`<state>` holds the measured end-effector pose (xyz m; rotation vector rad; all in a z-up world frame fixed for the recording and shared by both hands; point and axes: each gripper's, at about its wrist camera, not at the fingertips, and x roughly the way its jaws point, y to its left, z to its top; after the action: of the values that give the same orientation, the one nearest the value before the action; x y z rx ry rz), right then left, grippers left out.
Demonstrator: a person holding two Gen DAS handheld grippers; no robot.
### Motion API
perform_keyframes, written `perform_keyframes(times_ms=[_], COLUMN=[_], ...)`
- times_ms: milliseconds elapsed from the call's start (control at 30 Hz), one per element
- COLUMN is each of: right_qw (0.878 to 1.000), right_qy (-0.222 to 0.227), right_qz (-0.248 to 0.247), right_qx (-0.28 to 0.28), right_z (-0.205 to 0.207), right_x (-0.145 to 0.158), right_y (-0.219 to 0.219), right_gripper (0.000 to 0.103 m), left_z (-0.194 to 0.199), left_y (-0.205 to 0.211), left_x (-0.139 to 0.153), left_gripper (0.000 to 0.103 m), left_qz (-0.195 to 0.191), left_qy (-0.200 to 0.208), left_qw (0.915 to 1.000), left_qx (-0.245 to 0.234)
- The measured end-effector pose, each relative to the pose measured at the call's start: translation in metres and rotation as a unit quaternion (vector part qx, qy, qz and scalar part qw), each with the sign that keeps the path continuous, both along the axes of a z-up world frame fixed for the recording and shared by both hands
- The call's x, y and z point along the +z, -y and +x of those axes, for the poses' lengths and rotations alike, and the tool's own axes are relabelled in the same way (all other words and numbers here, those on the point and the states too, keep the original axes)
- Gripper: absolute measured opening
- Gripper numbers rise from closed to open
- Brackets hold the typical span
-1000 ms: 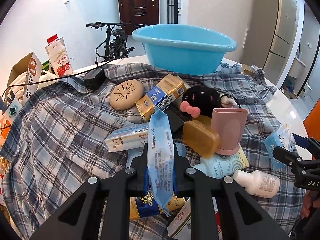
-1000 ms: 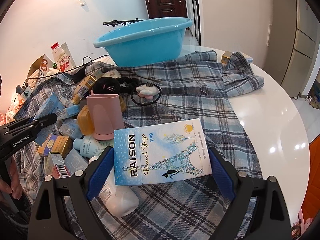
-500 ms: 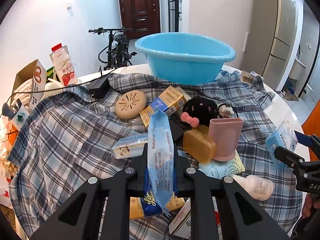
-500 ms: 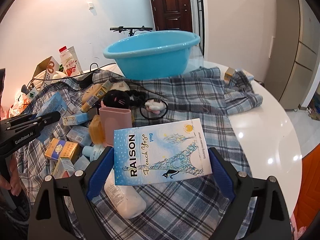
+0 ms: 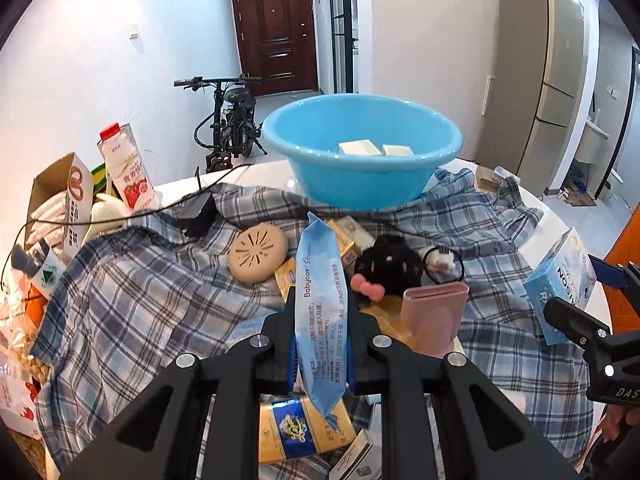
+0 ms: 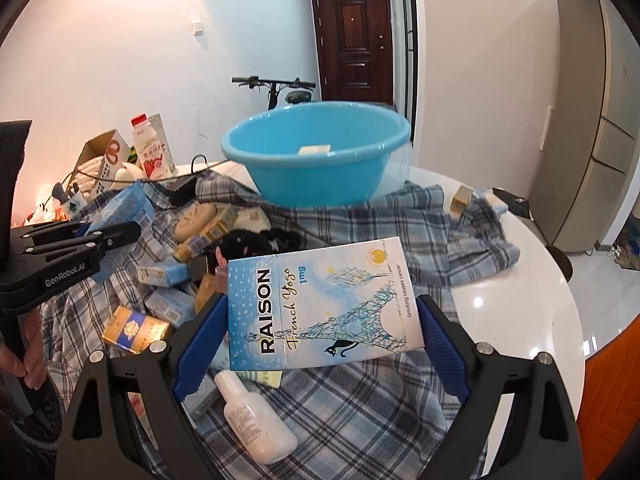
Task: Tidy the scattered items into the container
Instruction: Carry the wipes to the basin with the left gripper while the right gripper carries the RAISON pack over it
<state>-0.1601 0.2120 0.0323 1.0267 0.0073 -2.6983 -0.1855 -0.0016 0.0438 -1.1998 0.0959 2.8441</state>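
Our left gripper (image 5: pixel 320 354) clamps a blue wipes packet (image 5: pixel 322 308); our right gripper (image 6: pixel 320 336) grips a RAISON box (image 6: pixel 324 304) across its wide jaws. Both hang above the plaid cloth (image 5: pixel 140 292); the blue basin (image 5: pixel 360 160) sits beyond, two pale boxes (image 5: pixel 374 148) inside.

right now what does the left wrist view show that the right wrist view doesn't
Only the left wrist view shows the pink cup, the pink bow on the black plush toy, and the left tongs shut on the Babycare packet.

Only the right wrist view shows the white bottle and the front of the RAISON box, held in the right tongs.

Both show the blue basin, already holding pale boxes, the plaid cloth, the milk carton and the bicycle.
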Motion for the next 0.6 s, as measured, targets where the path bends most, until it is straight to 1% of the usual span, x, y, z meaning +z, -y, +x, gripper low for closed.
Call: perform_keyframes(times_ms=[100,200,467,600], right_qw=[1.000,1.000,0.999,0.998], right_qy=[-0.009,-0.013,-0.047,-0.057], right_qz=[-0.007,-0.011,0.002,-0.001], right_qx=[0.000,0.004,0.011,0.013], right_z=[-0.002,-0.006,-0.012,-0.018], right_x=[0.006,0.012,0.038,0.045], right_y=[-0.002,-0.003,0.001,0.002], right_gripper=[0.091,0.091,0.091,0.091], left_z=[-0.005,-0.006,-0.015,-0.027], left_y=[-0.003,-0.007,-0.026,-0.031], left_x=[0.005,0.012,0.023,0.024], left_gripper=[0.019,0.019,0.019,0.019], left_qz=[-0.002,-0.004,-0.009,-0.011], left_qy=[-0.003,-0.015,-0.028,-0.026], left_qw=[1.0000,0.9999,0.9993,0.9992], left_qx=[-0.002,-0.004,-0.024,-0.029])
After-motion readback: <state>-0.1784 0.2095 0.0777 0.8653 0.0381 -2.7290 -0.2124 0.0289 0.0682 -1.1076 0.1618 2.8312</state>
